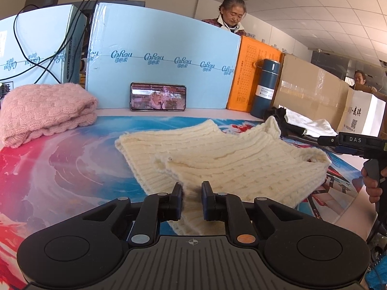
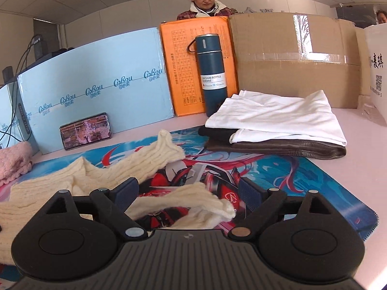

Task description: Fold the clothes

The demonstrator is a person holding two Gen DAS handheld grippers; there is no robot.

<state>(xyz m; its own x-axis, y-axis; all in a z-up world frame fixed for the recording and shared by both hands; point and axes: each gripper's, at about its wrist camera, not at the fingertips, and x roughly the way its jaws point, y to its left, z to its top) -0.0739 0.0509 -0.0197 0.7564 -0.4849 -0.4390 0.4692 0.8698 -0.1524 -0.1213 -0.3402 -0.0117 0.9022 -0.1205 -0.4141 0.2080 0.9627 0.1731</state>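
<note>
Left wrist view: left gripper low in frame, jaws drawn close and clenched on the near edge of the cream knit sweater, a tuft of knit pinched between the pads. Sweater spread partly folded across the printed mat, near the middle, one corner peaking up at the far right. Folded pink knit well apart at far left, at the mat's edge. Phone propped sideways against the pale blue box, screen lit. Blue vacuum bottle upright beside the orange box, brown carton further right. Right gripper reaching in from the right edge just beyond the sweater's right end, held by a hand; jaw state unreadable from this angle. Person behind the boxes, looking down.

Right wrist view: right gripper released, jaws standing wide, neither pad pressing on anything. An end of the cream knit sweater lying loose between the jaws on the printed mat, the rest trailing away left and back, with a corner raised toward the phone. Beyond the mat, a stack of folded clothes: white garment on top, black and brown layers beneath, on the pale table. Blue vacuum bottle upright just behind the stack, against the orange box; brown carton to its right, pale blue box to its left. Pink knit at far left edge.
</note>
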